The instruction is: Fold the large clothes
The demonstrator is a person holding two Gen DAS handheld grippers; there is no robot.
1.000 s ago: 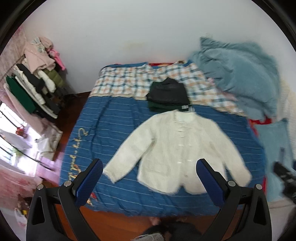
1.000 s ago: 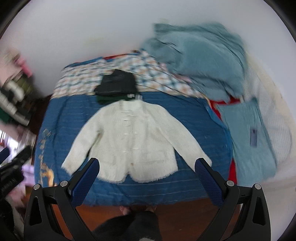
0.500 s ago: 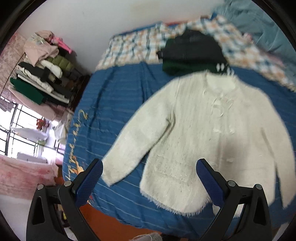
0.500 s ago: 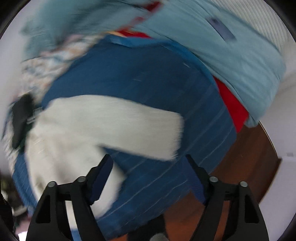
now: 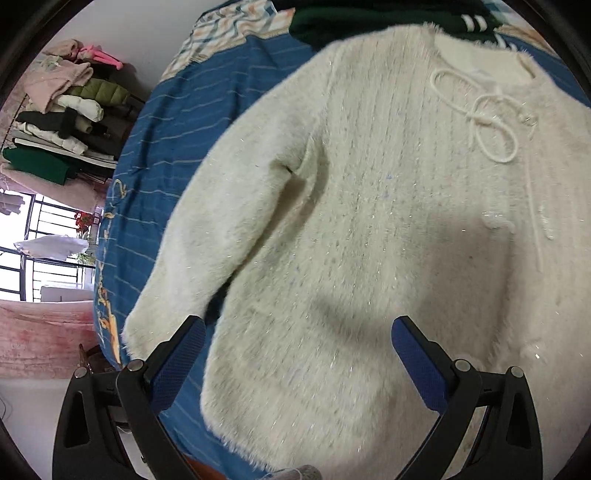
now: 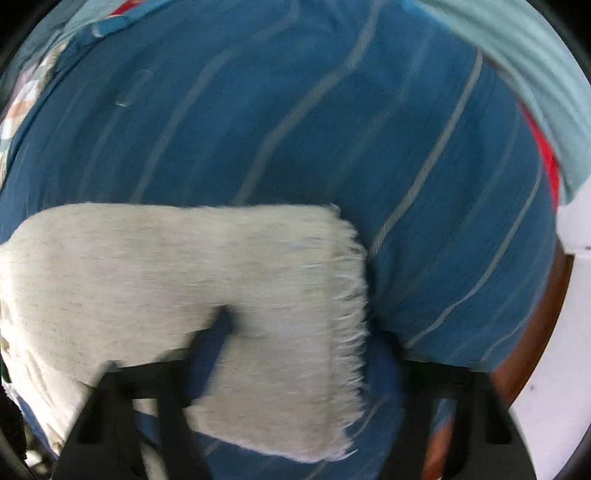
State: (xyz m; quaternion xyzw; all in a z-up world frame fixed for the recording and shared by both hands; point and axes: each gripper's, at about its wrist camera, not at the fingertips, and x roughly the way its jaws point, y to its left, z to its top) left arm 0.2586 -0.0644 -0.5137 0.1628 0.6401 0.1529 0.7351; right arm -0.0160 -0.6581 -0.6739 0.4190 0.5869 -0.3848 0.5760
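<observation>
A fluffy cream cardigan (image 5: pixel 369 221) lies flat, front up, on a blue striped bedspread (image 5: pixel 177 122). My left gripper (image 5: pixel 297 350) is open and hovers just above the lower left part of its body, near the left sleeve (image 5: pixel 207 243). In the right wrist view the fringed cuff of the right sleeve (image 6: pixel 258 295) lies between the fingers of my right gripper (image 6: pixel 295 350). One finger (image 6: pixel 214 339) sits on the sleeve; the other is hidden past the cuff. The view is blurred.
Dark folded clothes (image 5: pixel 369 18) lie just beyond the cardigan's collar. A rack stacked with clothes (image 5: pixel 62 122) and a window stand at the left. A light blue cloth (image 6: pixel 517 55) and a red strip lie at the bed's right edge, above wooden floor (image 6: pixel 535 332).
Both grippers have dropped close to the cardigan. The left has moved in over its lower left body. The right has swung down and right onto the right sleeve's cuff.
</observation>
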